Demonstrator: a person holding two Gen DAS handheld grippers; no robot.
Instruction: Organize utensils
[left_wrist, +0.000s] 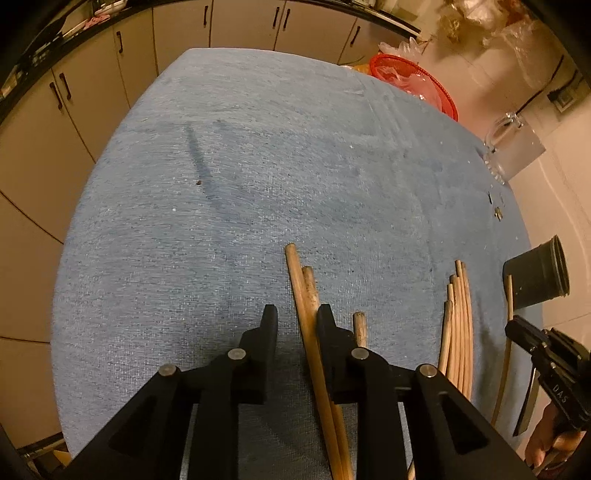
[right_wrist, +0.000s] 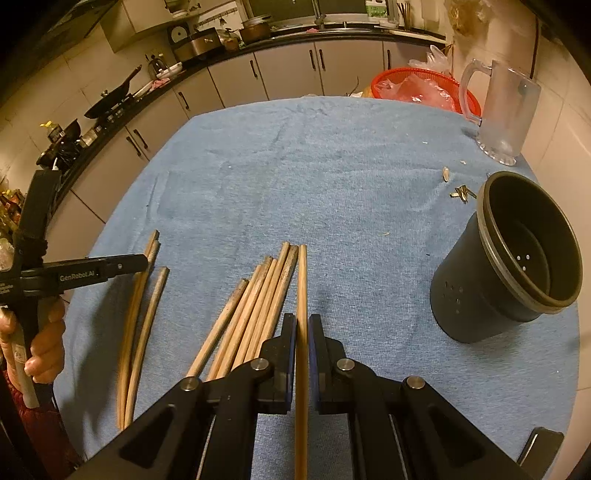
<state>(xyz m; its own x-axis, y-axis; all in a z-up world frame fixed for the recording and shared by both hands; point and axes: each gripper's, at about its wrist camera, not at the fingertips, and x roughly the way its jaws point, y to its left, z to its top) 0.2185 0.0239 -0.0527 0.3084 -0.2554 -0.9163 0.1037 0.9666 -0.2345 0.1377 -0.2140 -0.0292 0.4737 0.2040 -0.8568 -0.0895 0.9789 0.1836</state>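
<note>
Wooden chopsticks lie on a blue cloth (right_wrist: 314, 177). My right gripper (right_wrist: 302, 325) is shut on a single chopstick (right_wrist: 302, 280) that points forward between its pads. A bundle of several chopsticks (right_wrist: 258, 306) lies just left of it. My left gripper (left_wrist: 295, 314) is open, with two chopsticks (left_wrist: 303, 288) lying between its jaws against the right finger, and a third chopstick (left_wrist: 359, 326) just right of it. The black perforated holder (right_wrist: 506, 266) stands tilted to the right of my right gripper; it also shows in the left wrist view (left_wrist: 539, 277).
A red basket (right_wrist: 424, 88) with plastic bags stands at the table's far edge. A frosted glass mug (right_wrist: 506, 110) stands at the far right. Small scraps (right_wrist: 461, 194) lie near the holder. Kitchen cabinets (left_wrist: 92, 92) run behind the table.
</note>
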